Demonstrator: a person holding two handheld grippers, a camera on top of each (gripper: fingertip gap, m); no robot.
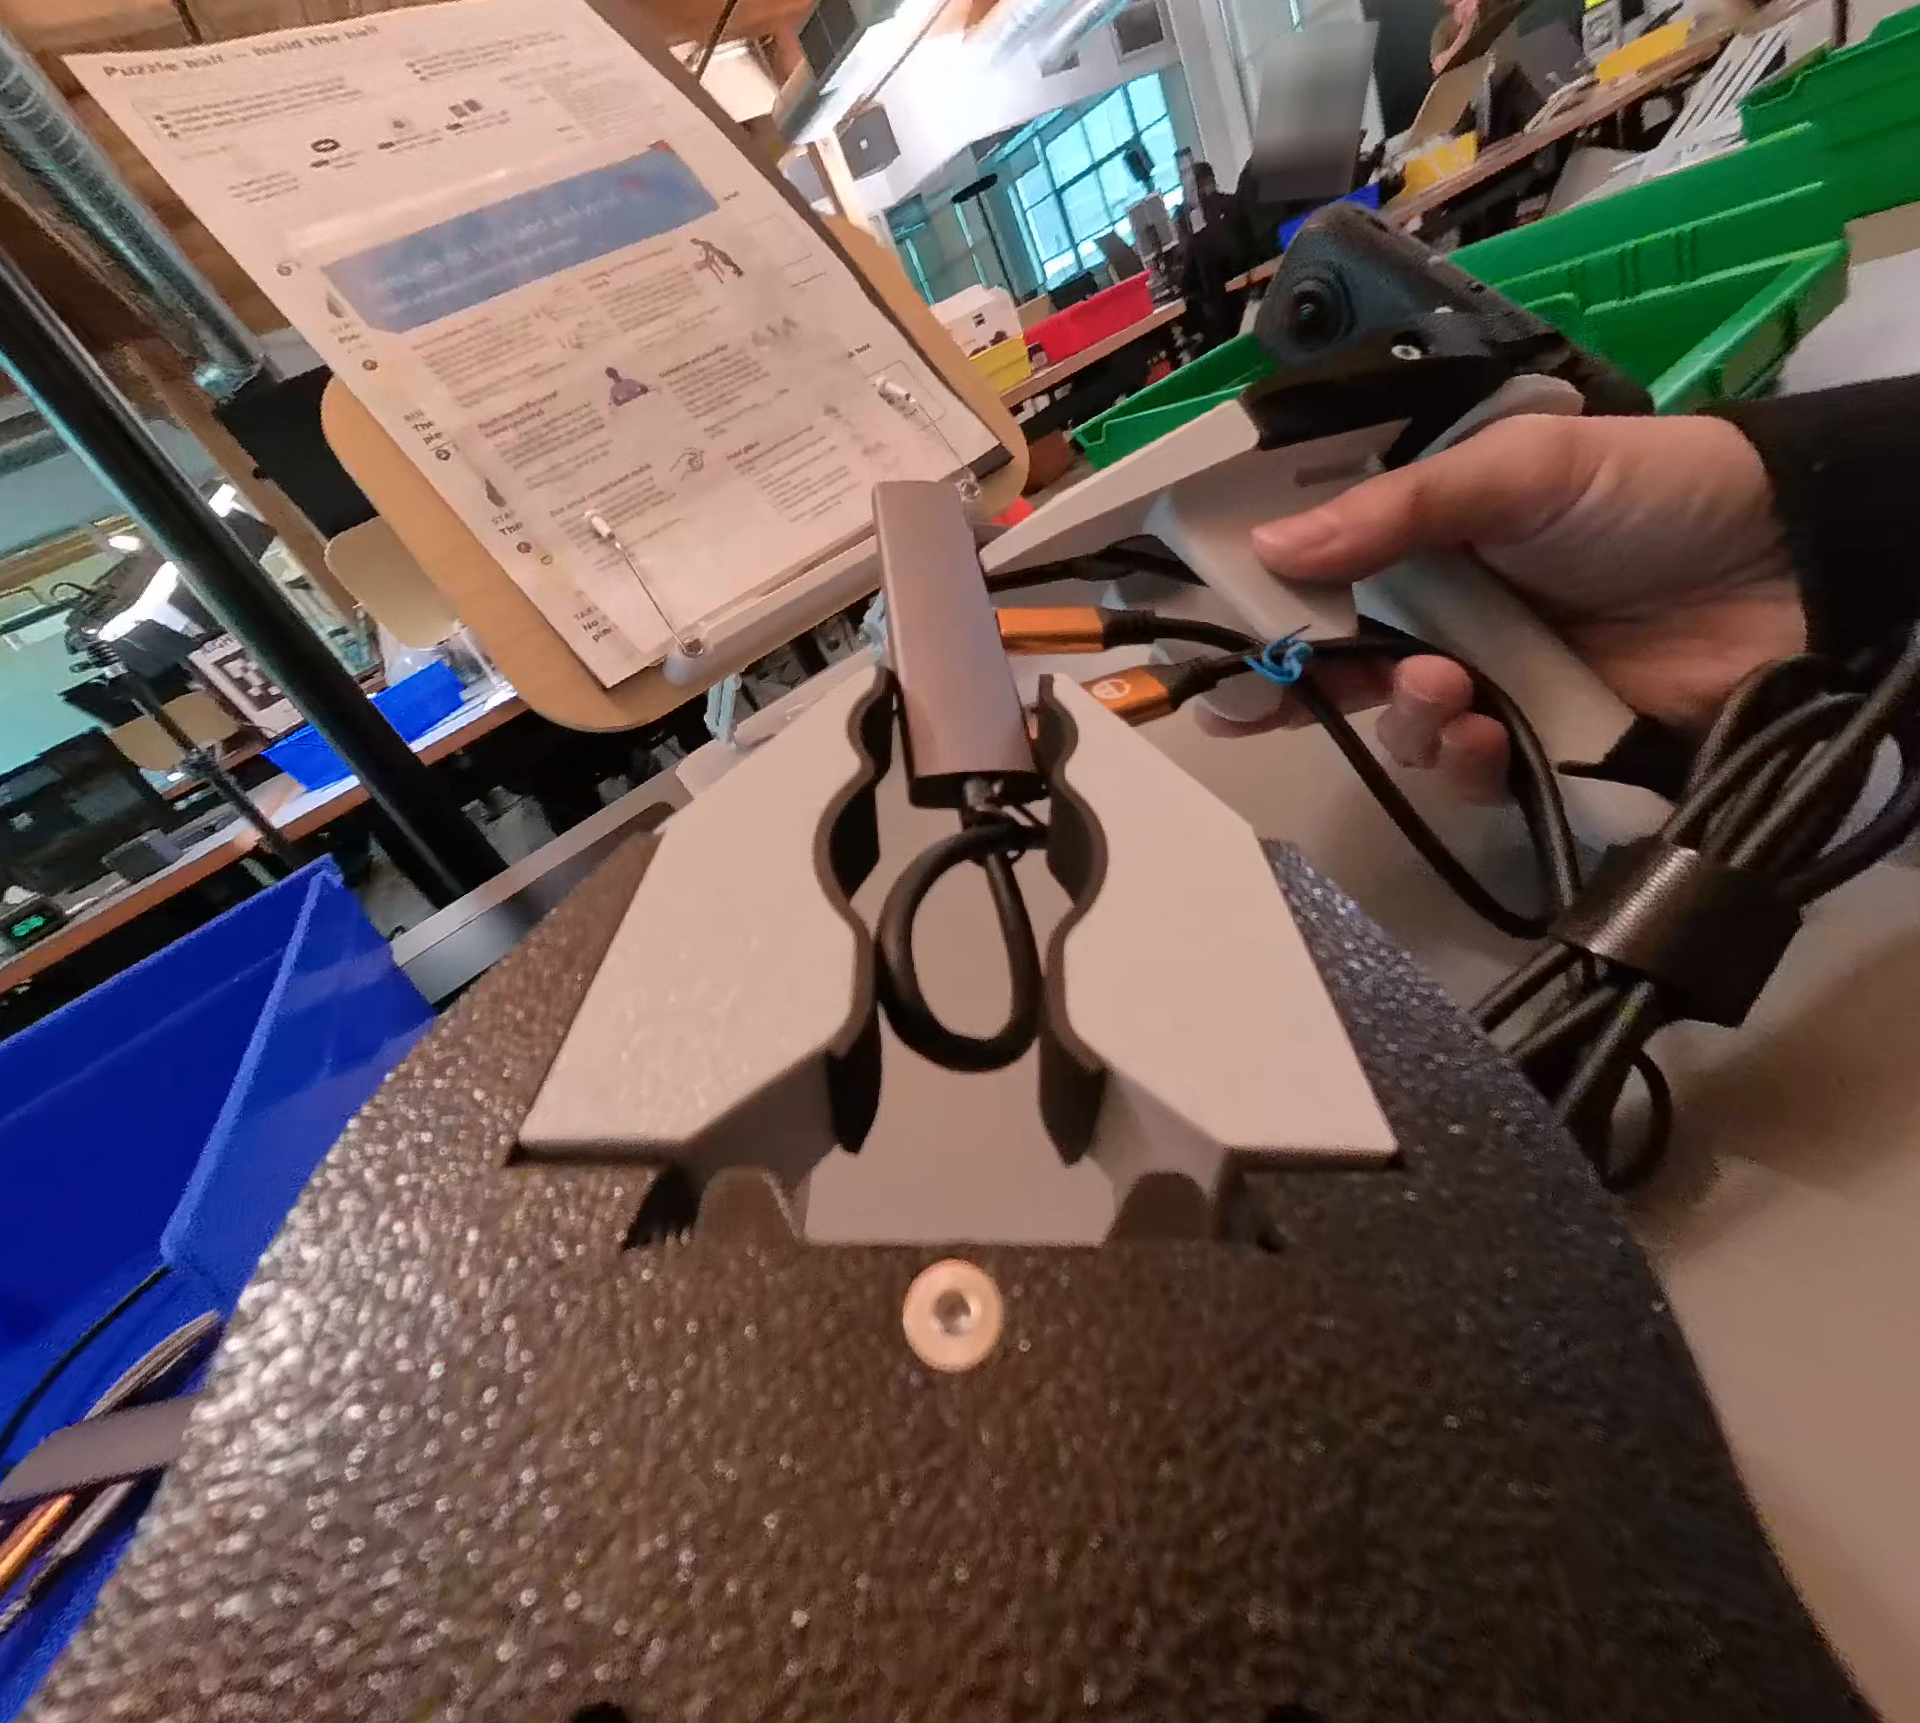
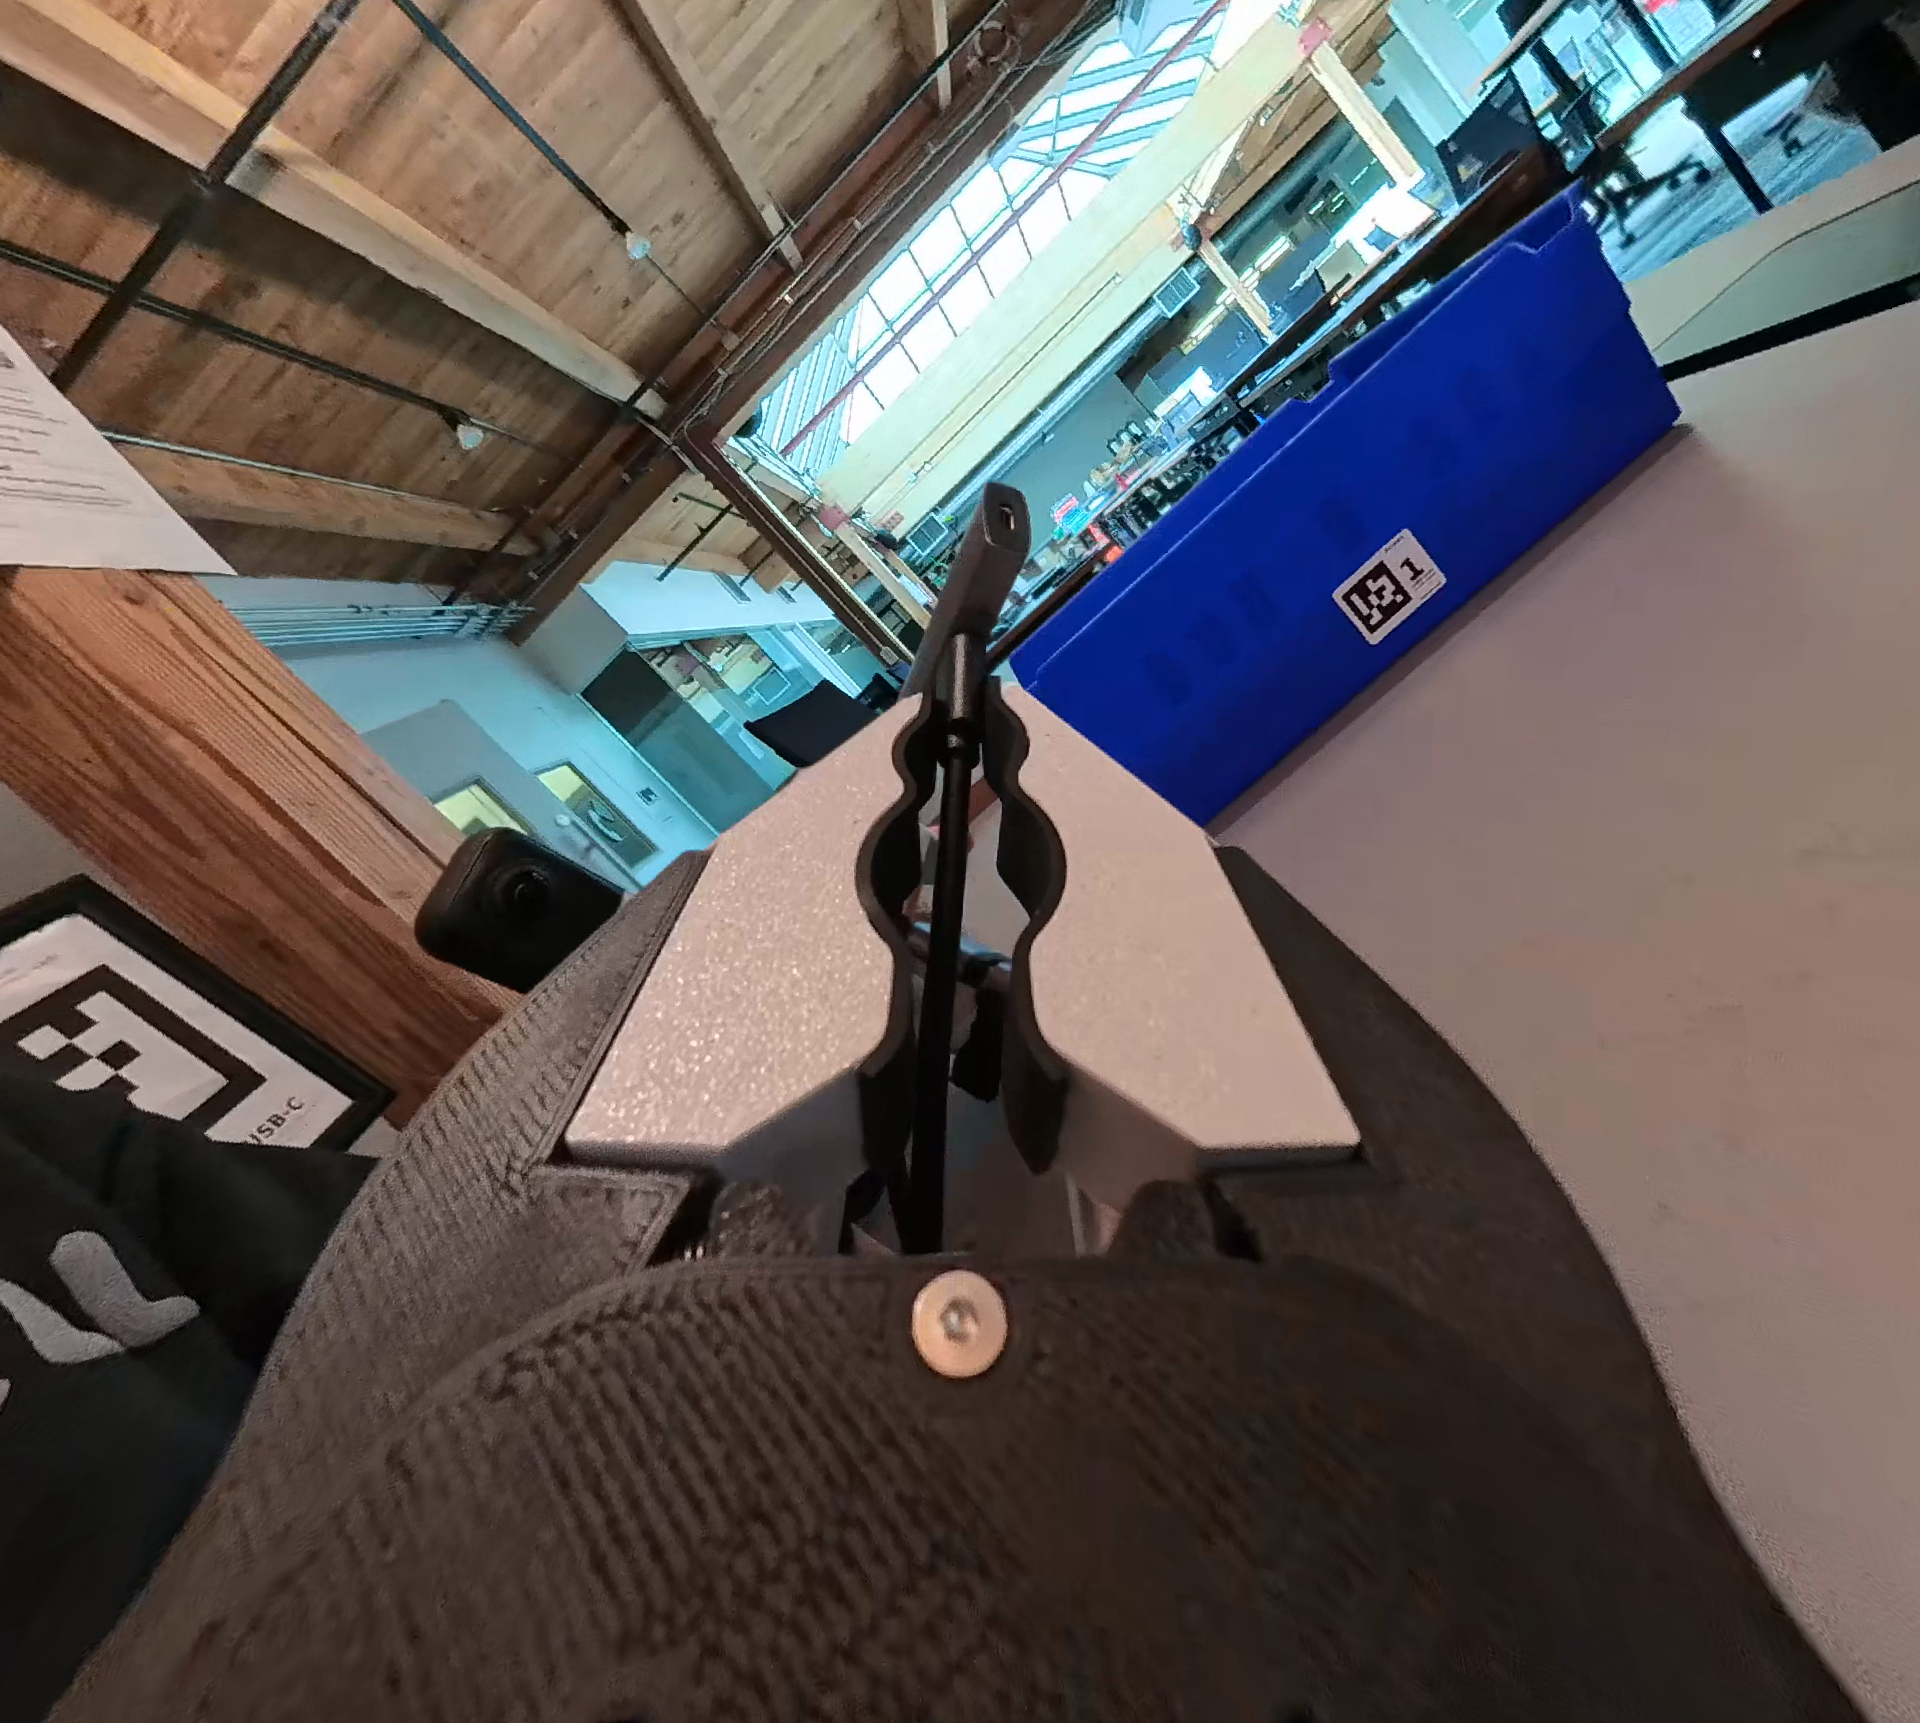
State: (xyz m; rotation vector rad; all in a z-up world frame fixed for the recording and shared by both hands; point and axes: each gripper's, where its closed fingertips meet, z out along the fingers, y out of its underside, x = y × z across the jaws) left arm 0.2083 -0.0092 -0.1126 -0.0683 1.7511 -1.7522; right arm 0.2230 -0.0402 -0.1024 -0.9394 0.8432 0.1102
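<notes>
the left tool (image 1: 961, 728) has its grey fingers (image 1: 727, 956) closed in on a slim grey hub (image 1: 940, 634), a flat metal bar that stands up out of the tips and leans toward 12 o'clock; its short black lead (image 1: 961, 956) loops in the gap between the fingers. two orange-collared plugs (image 1: 1049, 629) run from the bar toward 3 o'clock, where a person's hand (image 1: 1538, 572) grips the handle of the right tool, with a strapped cable bundle (image 1: 1662, 925) hanging at about 4 o'clock. a printed sheet on a board stand (image 1: 582, 385) is at 11 o'clock, a blue bin (image 1: 187, 1102) at 8 o'clock, green bins (image 1: 1621, 271) at 2 o'clock. in the right wrist view, the right tool (image 2: 961, 717) is pinched nearly shut on a dark grey connector piece (image 2: 982, 572) with a thin black cable (image 2: 935, 998) running back between the fingers. a blue bin (image 2: 1351, 551) with a square code sticker lies at 2 o'clock on the pale surface (image 2: 1558, 946).
</notes>
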